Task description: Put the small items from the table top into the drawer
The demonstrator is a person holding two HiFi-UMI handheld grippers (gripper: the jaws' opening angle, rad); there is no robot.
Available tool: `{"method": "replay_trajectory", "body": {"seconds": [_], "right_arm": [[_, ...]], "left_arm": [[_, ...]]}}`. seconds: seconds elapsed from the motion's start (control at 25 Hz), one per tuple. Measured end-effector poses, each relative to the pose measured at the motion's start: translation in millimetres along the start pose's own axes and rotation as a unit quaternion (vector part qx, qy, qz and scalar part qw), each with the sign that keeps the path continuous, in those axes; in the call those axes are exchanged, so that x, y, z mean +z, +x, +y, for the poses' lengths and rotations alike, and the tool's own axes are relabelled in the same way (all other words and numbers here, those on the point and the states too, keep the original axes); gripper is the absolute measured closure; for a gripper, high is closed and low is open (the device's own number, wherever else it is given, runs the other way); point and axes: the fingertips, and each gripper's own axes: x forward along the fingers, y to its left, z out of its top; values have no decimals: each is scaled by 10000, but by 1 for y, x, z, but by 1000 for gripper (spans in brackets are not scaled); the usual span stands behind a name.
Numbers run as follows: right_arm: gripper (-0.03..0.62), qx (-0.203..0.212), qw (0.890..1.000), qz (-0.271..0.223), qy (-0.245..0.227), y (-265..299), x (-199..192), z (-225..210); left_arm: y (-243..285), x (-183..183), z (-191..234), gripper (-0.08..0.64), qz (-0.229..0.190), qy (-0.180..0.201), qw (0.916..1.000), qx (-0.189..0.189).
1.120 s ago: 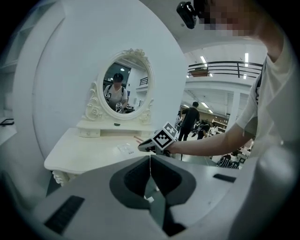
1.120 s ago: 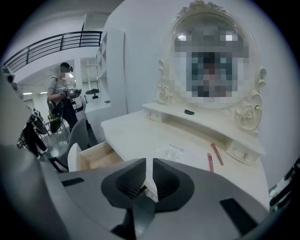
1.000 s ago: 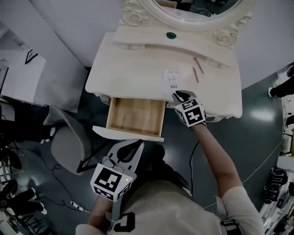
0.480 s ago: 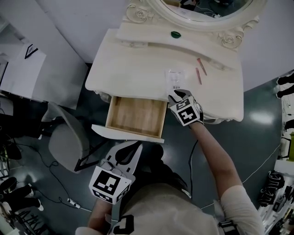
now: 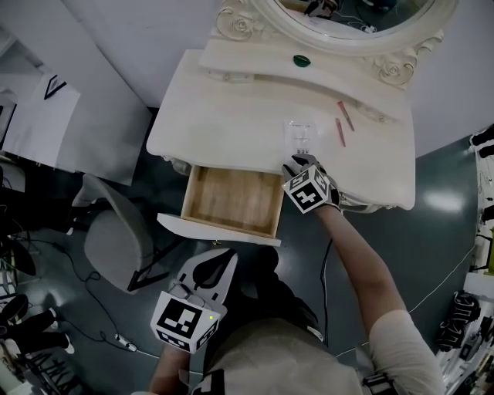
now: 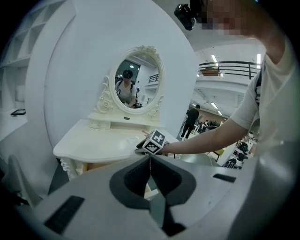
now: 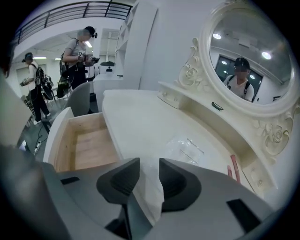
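Observation:
A clear plastic bag [image 5: 299,135] [image 7: 186,147] lies flat on the cream dressing table [image 5: 224,123]. Two pink sticks [image 5: 342,123] [image 7: 232,167] lie to its right, and a small green item [image 5: 301,59] [image 7: 216,106] sits on the raised shelf under the mirror. The wooden drawer [image 5: 231,202] [image 7: 84,145] stands pulled out with nothing in it. My right gripper [image 5: 298,163] [image 7: 149,165] hovers at the table's front edge just short of the bag, jaws apart with only the white top showing between them. My left gripper [image 5: 229,257] [image 6: 150,161] hangs low in front of the drawer, shut and holding nothing.
A grey chair [image 5: 116,239] stands left of the drawer. The oval mirror [image 5: 355,15] and its carved shelf rise at the back of the table. Cables trail over the dark floor [image 5: 432,231]. Other people stand far off in the room.
My right gripper has moved a little left and forward, so its tips now sit right at the bag's near edge. The left gripper has hardly moved.

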Motion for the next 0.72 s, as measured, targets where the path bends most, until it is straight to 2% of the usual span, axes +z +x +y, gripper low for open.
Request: {"method": "replay_trajectory", "body": {"seconds": [0.2, 0.36, 0.72], "right_arm": [[471, 185, 9993, -174, 268, 4, 1, -1], [471, 291, 9963, -388, 710, 5, -1, -2], [514, 419, 9945, -327, 902, 6, -2, 3]], "left_arm": [[-3, -5, 9, 503, 55, -96, 9999, 64], [-1, -3, 10, 503, 47, -58, 10000, 2], [-6, -4, 15, 503, 45, -59, 10000, -32]]}}
